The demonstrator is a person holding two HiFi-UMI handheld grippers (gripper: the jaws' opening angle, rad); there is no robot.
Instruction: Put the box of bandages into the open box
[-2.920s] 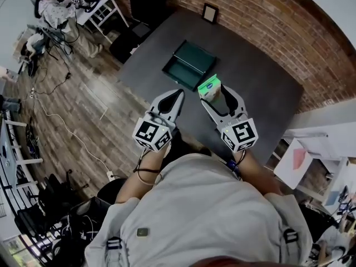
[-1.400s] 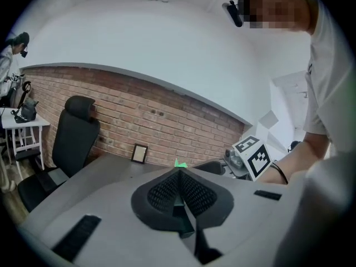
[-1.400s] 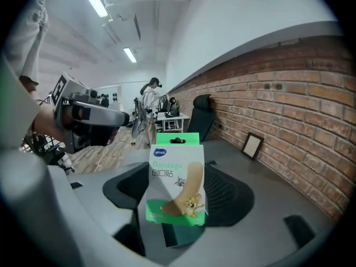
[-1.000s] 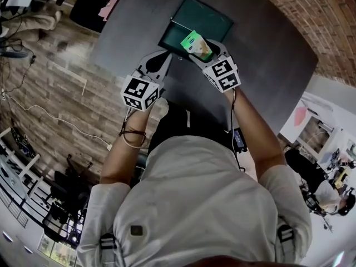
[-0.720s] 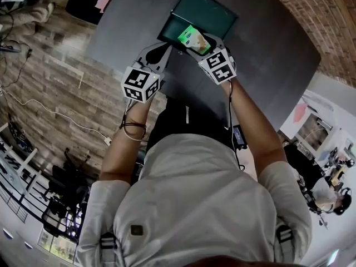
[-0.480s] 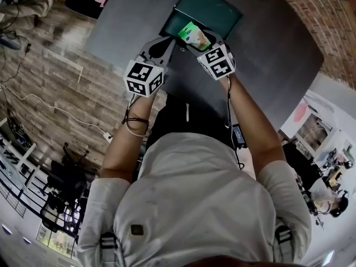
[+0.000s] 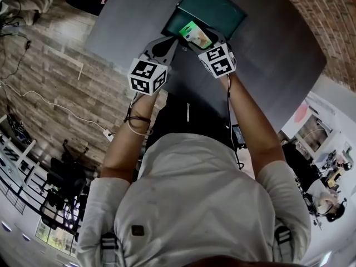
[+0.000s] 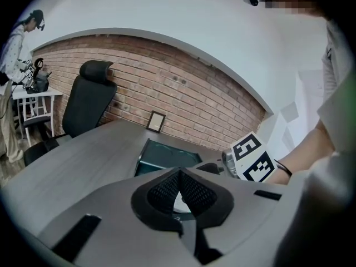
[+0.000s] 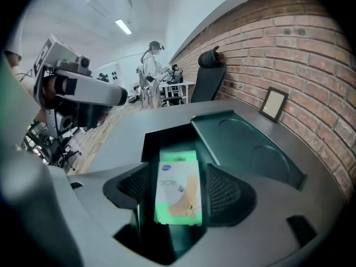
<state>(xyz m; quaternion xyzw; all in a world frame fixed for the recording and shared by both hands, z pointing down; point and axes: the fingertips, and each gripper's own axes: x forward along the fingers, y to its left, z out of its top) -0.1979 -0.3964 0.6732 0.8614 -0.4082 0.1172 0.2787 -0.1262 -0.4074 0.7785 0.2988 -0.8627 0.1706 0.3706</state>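
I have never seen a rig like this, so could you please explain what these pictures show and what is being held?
A person stands at a dark table with a hand-held gripper in each hand. One camera sits on the head, looking down; one rides on each gripper, looking along its jaws. On the table are an open green box, lid folded back, and a small picture frame. The right gripper has its jaws shut on the box of bandages, seemingly over the open box. The left gripper has its jaws together, empty.
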